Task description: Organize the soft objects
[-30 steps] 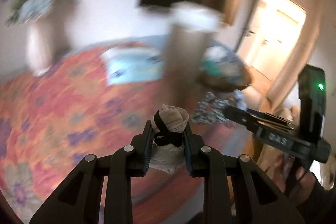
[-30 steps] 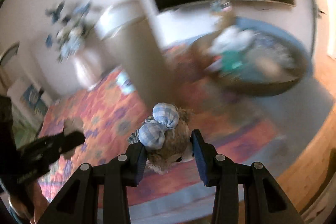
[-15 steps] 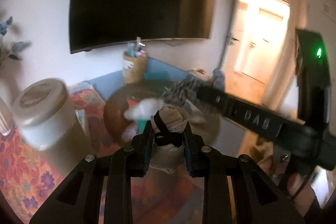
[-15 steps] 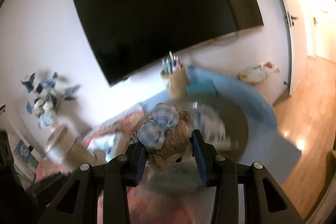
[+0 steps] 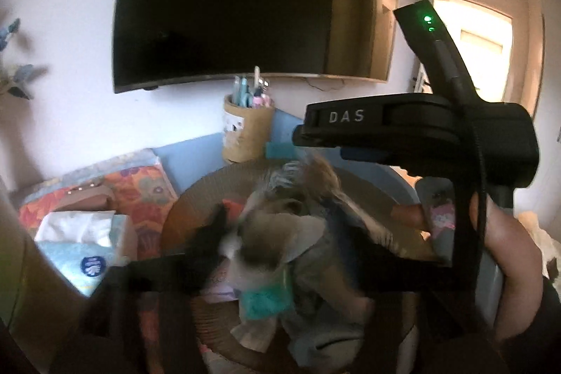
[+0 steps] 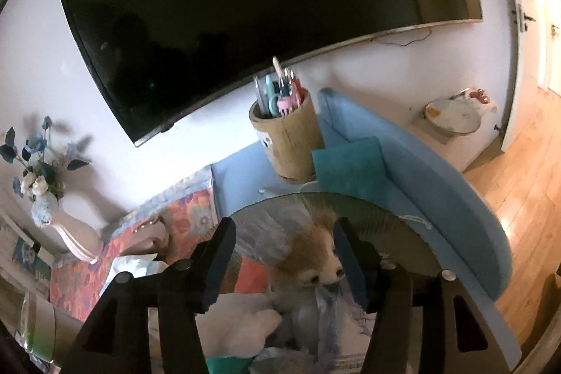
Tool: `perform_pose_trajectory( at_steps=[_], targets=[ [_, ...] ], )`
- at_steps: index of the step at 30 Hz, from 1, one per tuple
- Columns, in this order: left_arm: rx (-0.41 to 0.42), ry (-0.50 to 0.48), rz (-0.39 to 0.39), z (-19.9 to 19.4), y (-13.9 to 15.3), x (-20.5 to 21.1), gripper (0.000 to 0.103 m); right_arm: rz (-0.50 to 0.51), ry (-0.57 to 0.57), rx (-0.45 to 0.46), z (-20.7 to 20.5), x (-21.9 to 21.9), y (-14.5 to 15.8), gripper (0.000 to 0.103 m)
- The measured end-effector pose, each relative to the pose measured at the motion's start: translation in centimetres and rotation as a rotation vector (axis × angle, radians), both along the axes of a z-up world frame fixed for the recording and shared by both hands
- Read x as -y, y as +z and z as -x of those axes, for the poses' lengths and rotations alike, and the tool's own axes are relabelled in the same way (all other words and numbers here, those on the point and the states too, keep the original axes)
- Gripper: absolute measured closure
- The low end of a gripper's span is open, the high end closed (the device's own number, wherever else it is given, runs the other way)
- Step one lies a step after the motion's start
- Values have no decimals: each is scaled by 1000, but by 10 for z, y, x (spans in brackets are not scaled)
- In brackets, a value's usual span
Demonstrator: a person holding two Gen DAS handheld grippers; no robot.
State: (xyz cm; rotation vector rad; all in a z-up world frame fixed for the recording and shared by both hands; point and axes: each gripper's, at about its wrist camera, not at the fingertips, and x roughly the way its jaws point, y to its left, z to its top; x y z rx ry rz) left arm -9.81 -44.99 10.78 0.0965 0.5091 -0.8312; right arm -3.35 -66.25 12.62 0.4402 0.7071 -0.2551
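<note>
Room: white wall with a large dark wall-mounted television (image 6: 245, 16), a wooden floor (image 6: 519, 170) to the right, and a table under a light blue cloth (image 6: 413, 163) with an orange floral runner (image 6: 189, 216) on its left part.
Basket: a round, shallow woven basket (image 6: 382, 216) sits directly under both grippers, filled with soft things.
Right gripper: the right gripper (image 6: 284, 255) points down into the basket; its jaws have just been opening and stand well apart.
Plush toy: a small brown-and-white plush dog (image 6: 315, 262) lies between the right gripper's fingers on the heap in the basket. Its face lies close by the right-hand finger, and no pad visibly presses on it.
Left gripper: the left gripper (image 5: 280, 244) is badly motion-blurred above the same basket; its jaws have just been opening, wide apart.
Pale bundle: a blurred beige soft bundle (image 5: 273, 240) shows between the left fingers, over the heap; whether it touches them cannot be told.
Other soft things: a teal cloth piece (image 5: 266, 300) lies just below the bundle, and a white fluffy item (image 6: 238, 321) lies beneath the right gripper's left finger.
Beyond the grippers: a tan cylindrical pen holder (image 6: 287, 135) full of pens, with a teal cushion (image 6: 350, 163) beside it.
Left of the grippers: a tissue pack (image 5: 80, 244) and a white vase of blue flowers (image 6: 45, 184).
Person: a hand (image 5: 505, 255) grips the right gripper's handle at the right edge of the left view.
</note>
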Motion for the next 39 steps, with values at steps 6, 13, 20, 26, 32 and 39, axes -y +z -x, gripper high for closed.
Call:
perform_pose_trajectory(
  at_steps=[6, 13, 20, 26, 32, 39],
  targets=[
    [53, -91, 17, 32, 6, -10, 15, -43, -32, 40, 35, 7, 1, 43],
    [144, -185, -12, 91, 20, -68, 14, -43, -78, 108, 105, -10, 20, 43],
    [130, -111, -8, 98, 30, -140, 12, -79, -68, 132, 157, -52, 11, 43],
    [107, 29, -43, 89, 19, -211, 12, 37, 105, 52, 165, -131, -6, 43],
    [40, 261, -88, 60, -4, -293, 12, 246, 321, -64, 145, -235, -23, 42],
    [25, 633, -167, 10, -2, -386, 12, 282, 549, -22, 86, -362, -14, 32]
  ],
)
